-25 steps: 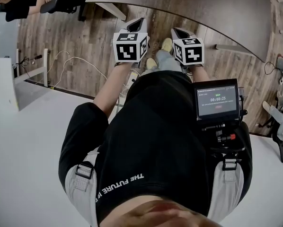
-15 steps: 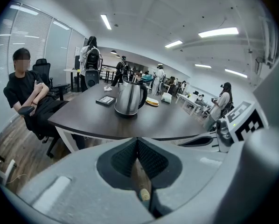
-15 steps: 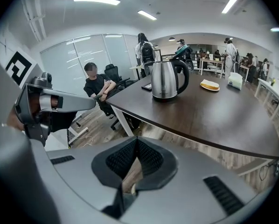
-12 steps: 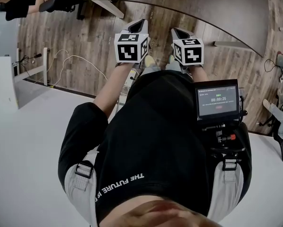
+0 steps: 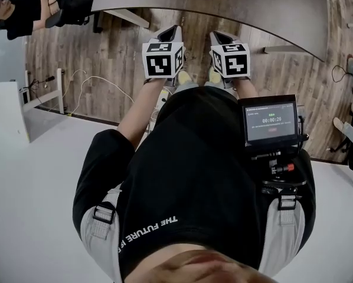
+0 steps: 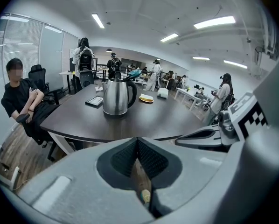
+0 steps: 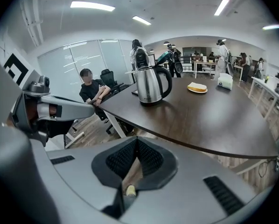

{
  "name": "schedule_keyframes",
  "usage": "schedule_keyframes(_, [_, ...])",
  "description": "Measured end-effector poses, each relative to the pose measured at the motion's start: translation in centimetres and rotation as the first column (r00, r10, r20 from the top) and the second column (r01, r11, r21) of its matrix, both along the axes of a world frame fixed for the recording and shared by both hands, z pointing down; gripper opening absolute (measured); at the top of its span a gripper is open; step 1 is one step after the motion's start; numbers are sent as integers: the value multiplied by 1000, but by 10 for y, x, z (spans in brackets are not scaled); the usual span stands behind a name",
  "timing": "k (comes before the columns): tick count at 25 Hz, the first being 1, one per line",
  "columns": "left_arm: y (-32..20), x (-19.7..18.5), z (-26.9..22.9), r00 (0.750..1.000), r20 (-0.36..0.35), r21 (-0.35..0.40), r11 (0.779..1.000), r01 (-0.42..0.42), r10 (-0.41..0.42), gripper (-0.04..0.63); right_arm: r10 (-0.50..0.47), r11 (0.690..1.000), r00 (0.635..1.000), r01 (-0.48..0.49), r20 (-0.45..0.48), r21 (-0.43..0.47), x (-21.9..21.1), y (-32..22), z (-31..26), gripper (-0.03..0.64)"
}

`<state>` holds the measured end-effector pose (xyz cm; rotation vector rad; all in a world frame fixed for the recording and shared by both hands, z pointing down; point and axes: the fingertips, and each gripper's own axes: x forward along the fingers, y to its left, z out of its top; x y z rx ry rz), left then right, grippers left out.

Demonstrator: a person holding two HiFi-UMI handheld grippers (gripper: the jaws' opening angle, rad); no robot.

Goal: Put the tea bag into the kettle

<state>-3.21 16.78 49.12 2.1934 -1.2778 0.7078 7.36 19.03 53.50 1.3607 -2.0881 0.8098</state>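
A steel kettle with a black handle stands upright on a dark round table, far ahead of both grippers; it also shows in the right gripper view. Behind it lies a small yellow-and-white item; I cannot tell whether it is the tea bag. My left gripper is shut with nothing between its pads. My right gripper is shut and empty too. In the head view both grippers are held side by side over the wooden floor, just short of the table's edge.
A person in black sits at the table's left side beside office chairs. A dark flat device lies left of the kettle. Several people stand at desks further back. Cables run across the floor at the left. A small screen hangs on my chest.
The table's edge has come closer to both grippers as the person carries them forward. Both jaws stay shut and empty.
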Motion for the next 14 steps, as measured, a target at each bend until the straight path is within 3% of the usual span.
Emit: schedule_keyframes(14, [11, 17, 0, 1000, 13, -3, 1000, -27, 27, 5, 11, 1000, 1000, -11, 8, -2, 13, 10, 1, 6])
